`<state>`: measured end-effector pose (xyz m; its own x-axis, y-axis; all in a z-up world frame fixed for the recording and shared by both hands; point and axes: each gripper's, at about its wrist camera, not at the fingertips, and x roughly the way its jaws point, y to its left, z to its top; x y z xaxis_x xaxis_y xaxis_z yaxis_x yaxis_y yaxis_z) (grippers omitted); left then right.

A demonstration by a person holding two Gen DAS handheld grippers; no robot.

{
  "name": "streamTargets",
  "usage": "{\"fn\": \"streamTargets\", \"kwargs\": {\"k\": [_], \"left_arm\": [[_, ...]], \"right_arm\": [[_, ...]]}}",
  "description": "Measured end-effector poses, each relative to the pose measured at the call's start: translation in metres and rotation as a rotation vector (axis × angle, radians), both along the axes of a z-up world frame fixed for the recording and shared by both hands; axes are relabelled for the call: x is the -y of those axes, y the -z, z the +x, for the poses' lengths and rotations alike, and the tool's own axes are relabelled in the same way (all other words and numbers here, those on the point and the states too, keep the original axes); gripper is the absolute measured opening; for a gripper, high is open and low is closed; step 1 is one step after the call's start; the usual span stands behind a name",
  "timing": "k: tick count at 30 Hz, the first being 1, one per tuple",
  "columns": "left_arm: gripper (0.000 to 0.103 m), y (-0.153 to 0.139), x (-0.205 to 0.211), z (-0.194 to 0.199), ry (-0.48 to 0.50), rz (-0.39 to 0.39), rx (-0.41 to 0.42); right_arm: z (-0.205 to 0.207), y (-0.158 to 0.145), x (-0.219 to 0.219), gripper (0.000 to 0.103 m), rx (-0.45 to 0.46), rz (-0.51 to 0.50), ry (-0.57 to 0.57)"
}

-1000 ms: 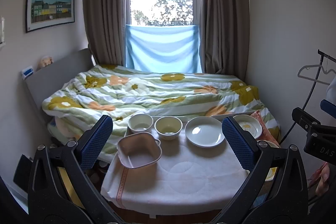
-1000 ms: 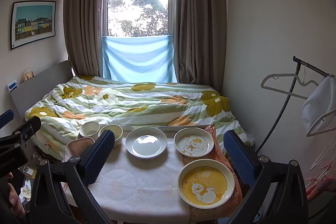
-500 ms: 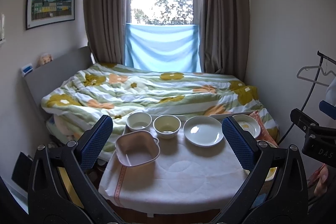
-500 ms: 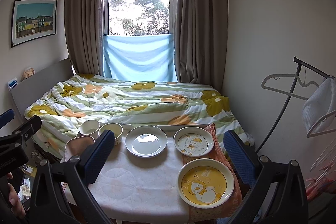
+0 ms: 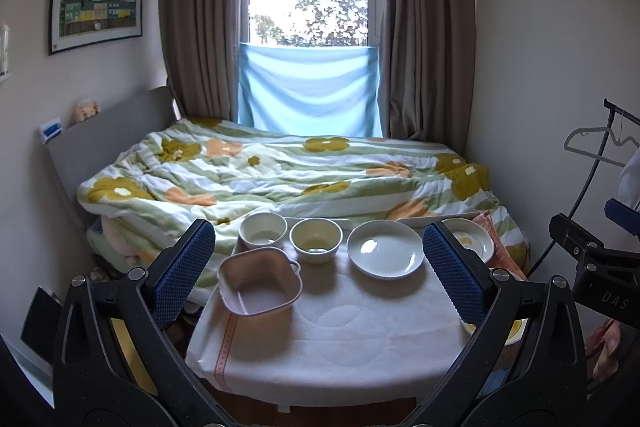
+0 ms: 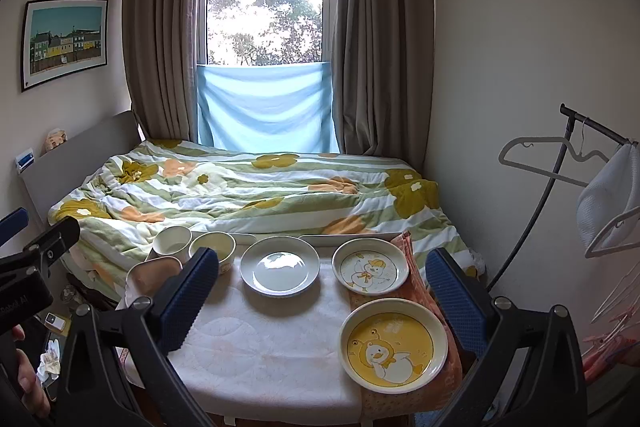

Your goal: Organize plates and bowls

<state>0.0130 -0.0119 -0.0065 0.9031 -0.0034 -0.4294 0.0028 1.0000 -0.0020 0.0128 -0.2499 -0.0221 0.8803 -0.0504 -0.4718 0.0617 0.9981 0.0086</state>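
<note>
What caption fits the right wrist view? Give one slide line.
Open right tool above a table with a white plate, two duck plates and bowls.

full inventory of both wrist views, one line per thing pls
pink square dish: 1, pale pink, table's front left
round bowls: 2, white and cream-yellow, side by side at table's far left
plain plate: 1, white, table's far middle
duck plates: 2, white with a yellow cartoon duck at far right, yellow-centred at front right, both on the orange cloth
orange cloth: 1, along table's right edge
table: 1, white cover, in front of the bed
bed: 1, green-striped floral duvet
blue cloth: 1, across lower window
framed picture: 1, left wall
clothes rack: 1, black, with hangers, right
left gripper: blue pads, open, empty
right gripper: blue pads, open, empty
</note>
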Motion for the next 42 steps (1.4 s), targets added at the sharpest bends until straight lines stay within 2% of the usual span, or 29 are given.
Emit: {"fn": "streamTargets", "kwargs": {"k": [42], "left_arm": [[0.103,-0.0008,0.0073,-0.0016,0.02,0.003,0.005]], "right_arm": [[0.0021,0.0003,0.0007,0.103,-0.011,0.003,-0.003]]}}
